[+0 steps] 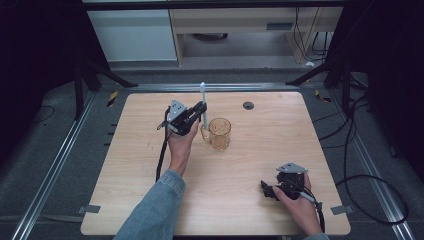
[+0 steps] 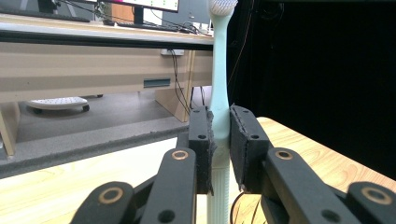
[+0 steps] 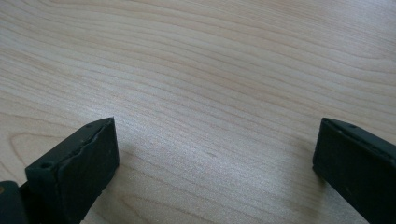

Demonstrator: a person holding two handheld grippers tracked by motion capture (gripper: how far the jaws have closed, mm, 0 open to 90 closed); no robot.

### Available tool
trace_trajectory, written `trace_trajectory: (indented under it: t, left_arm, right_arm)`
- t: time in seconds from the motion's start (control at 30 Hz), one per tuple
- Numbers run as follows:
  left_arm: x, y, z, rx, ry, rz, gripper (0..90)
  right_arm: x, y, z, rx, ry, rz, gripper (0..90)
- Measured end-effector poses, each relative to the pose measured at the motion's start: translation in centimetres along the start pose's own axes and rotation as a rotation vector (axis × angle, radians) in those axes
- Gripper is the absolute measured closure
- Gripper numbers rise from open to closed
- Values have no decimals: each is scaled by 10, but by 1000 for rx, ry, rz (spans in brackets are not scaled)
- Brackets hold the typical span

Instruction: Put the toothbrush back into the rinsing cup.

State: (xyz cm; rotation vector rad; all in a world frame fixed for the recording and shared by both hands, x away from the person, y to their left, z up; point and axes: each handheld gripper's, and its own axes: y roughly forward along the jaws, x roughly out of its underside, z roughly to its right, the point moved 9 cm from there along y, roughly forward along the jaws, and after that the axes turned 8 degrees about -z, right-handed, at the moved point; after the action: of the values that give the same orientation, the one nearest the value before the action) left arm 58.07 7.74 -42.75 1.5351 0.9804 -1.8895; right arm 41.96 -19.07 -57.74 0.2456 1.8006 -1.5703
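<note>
A pale mint toothbrush [image 2: 219,84] stands upright, its white bristle head at the top, clamped between the pads of my left gripper [image 2: 220,140]. In the high view that left gripper [image 1: 199,111] is held above the table's middle, with the toothbrush [image 1: 203,100] just left of an amber glass mug [image 1: 219,132] that sits on the table. My right gripper [image 1: 267,190] rests low near the front right of the wooden table [image 1: 150,200]. Its jaws stand wide apart over bare wood in the right gripper view, where nothing lies between the pads [image 3: 79,168].
A small dark round grommet [image 1: 248,105] sits in the table near its far edge. Beyond the table are a beige desk [image 2: 93,70], cables and dark stands. Metal rails [image 1: 55,165] run along both sides of the table.
</note>
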Motion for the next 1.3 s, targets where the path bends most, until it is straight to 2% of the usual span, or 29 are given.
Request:
trace_trajectory:
  t: [1.3]
  left_arm:
    - [30, -1, 4, -6, -24, -25, 782]
  right_arm:
    - [0, 0, 0, 0, -1, 1, 7]
